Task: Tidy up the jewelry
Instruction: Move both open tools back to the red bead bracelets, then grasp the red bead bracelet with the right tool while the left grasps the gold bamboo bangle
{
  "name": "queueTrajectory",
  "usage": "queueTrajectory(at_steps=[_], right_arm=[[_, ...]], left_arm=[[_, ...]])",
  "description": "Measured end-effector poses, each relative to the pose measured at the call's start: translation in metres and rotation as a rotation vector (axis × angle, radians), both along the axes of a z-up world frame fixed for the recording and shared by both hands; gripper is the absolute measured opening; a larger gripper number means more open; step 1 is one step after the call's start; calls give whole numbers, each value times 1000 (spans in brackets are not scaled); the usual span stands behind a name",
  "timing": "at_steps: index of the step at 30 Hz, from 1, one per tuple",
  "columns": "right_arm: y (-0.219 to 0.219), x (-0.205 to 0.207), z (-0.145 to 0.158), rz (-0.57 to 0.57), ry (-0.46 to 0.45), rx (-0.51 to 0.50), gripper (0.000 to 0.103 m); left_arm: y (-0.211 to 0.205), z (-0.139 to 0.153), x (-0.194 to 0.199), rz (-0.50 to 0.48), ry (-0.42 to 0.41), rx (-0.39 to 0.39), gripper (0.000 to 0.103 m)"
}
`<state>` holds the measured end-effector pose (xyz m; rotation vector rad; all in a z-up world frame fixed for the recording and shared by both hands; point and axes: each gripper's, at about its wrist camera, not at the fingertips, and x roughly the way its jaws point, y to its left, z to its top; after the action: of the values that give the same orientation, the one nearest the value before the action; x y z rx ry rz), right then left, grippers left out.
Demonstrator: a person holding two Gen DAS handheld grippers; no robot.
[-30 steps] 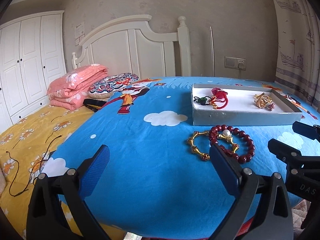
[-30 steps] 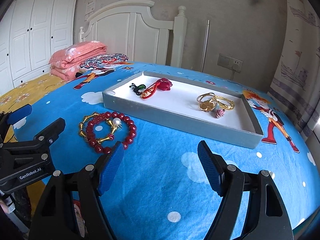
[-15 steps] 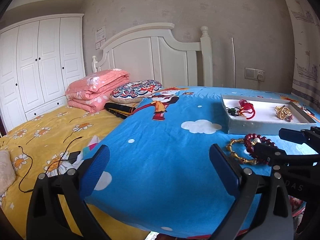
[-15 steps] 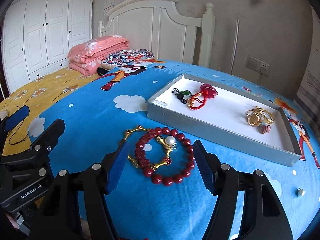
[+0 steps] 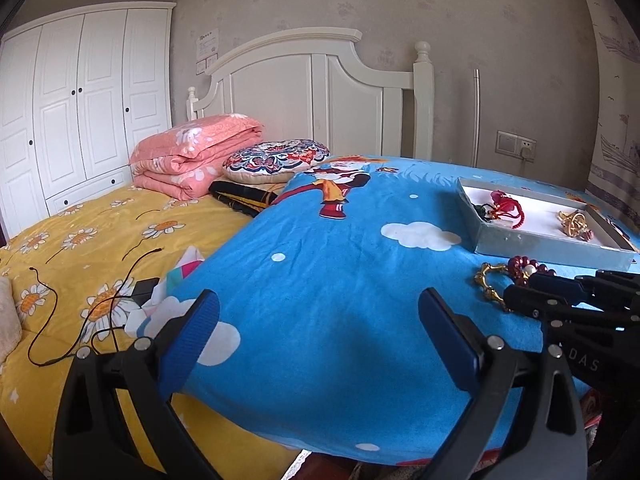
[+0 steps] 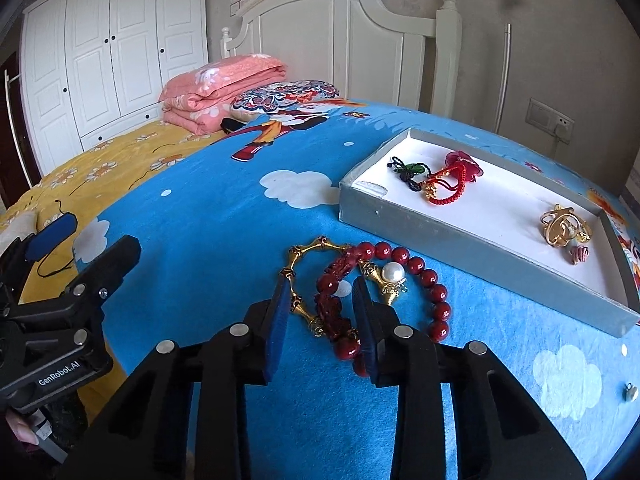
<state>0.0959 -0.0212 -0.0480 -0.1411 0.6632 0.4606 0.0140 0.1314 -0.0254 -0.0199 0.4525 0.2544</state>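
Note:
A red bead bracelet (image 6: 416,280) and a gold link bracelet with a pearl (image 6: 308,250) lie tangled on the blue bedspread, in front of a grey tray (image 6: 460,240). The tray holds a red cord bracelet (image 6: 448,188), a green charm (image 6: 412,170) and gold rings (image 6: 564,228). My right gripper (image 6: 322,316) is low over the bracelets, its jaws narrowed around the red bracelet's near carved part and the gold links. My left gripper (image 5: 320,332) is open and empty over the bedspread, left of the bracelets (image 5: 516,272).
A folded pink quilt (image 5: 192,156) and a patterned pillow (image 5: 276,160) lie by the white headboard (image 5: 320,92). A yellow sheet with black cords (image 5: 80,280) covers the left side. A small stud (image 6: 631,392) lies on the bedspread at right.
My right gripper has moved forward and down onto the bracelets and its jaws have narrowed. My left gripper has swung left, away from the bracelets, and stays open.

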Motion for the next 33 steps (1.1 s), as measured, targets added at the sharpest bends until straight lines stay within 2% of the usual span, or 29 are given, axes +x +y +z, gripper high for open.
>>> queueTrajectory(at_steps=[2,6,8,10,14,21,22,23,26,33], right_arm=[[-6,4,-2,18,37,46,31],[-13,2,0,22,42,73,30],[-17,2,0,15,45,85,23],[-19,3,0,11,45,84,20],[-9,-1,0,8,9,14,20],[-2,4,-1,-7,6,-37,21],[-1,3,-1,4,-1,-44,15],[0,0,-1,17,-14,-52,13],[1,-6,0,12,-55,-63,13],[-39,-24,24,-120,-186,-43,12]], left_arm=[[-5,-2,1,-15,8,8,97],[-10,-5,3,-24,20,16,97],[-12,-6,4,-26,22,18,97],[-14,-6,3,-32,23,24,97],[-18,-6,4,-44,24,33,97],[-20,-9,6,-69,39,22,97],[-20,-9,7,-73,45,17,97],[-21,-10,7,-76,49,14,97],[-23,-10,9,-86,56,15,98],[-46,-7,24,-184,94,-14,98]])
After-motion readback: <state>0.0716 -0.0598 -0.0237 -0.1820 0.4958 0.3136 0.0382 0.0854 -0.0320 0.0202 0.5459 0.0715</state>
